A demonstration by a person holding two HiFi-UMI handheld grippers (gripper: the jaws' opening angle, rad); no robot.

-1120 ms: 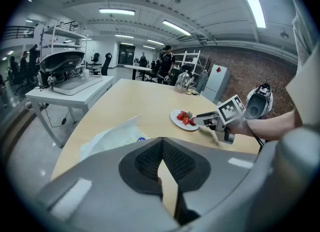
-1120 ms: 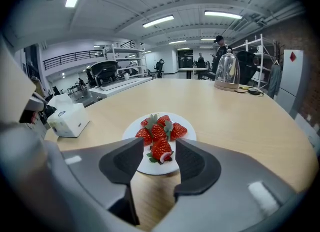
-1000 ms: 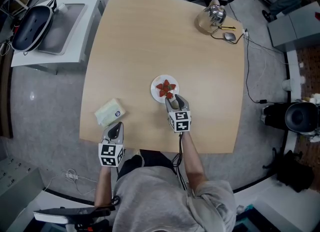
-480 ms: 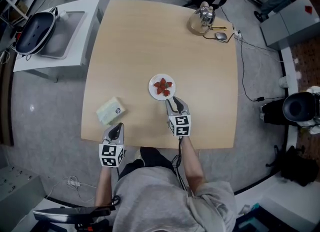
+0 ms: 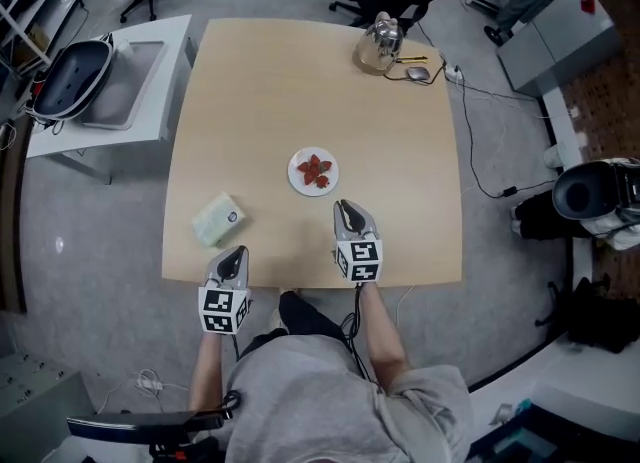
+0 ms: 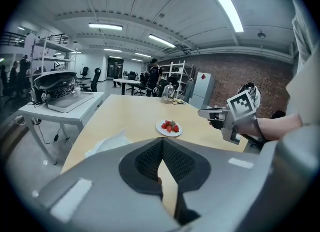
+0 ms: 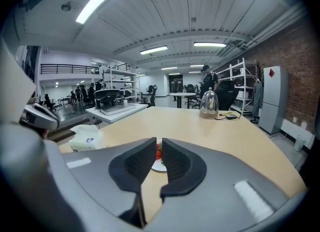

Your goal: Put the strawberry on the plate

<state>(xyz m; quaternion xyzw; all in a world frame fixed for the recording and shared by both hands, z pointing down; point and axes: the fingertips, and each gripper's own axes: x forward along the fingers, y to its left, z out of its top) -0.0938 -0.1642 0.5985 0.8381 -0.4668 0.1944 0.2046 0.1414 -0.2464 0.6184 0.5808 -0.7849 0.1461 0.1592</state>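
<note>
Both low in the head view, at the near edge of the table (image 5: 300,81): left gripper (image 5: 237,251) at lower left, right gripper (image 5: 346,207) at lower centre.

Left: jaws pressed together, nothing between them.

Right: jaws have just been closing, now down to a narrow slit, nothing held. Sits just below the plate (image 5: 296,180) in the frame, not touching it.

At frame centre, on the plate: strawberries (image 5: 314,170), red, clustered, clear of both grippers. Visible also through the slit in the right gripper view.

Left of and below the plate: tissue pack (image 5: 218,219). At the top right of the table: kettle (image 5: 378,43).
</note>
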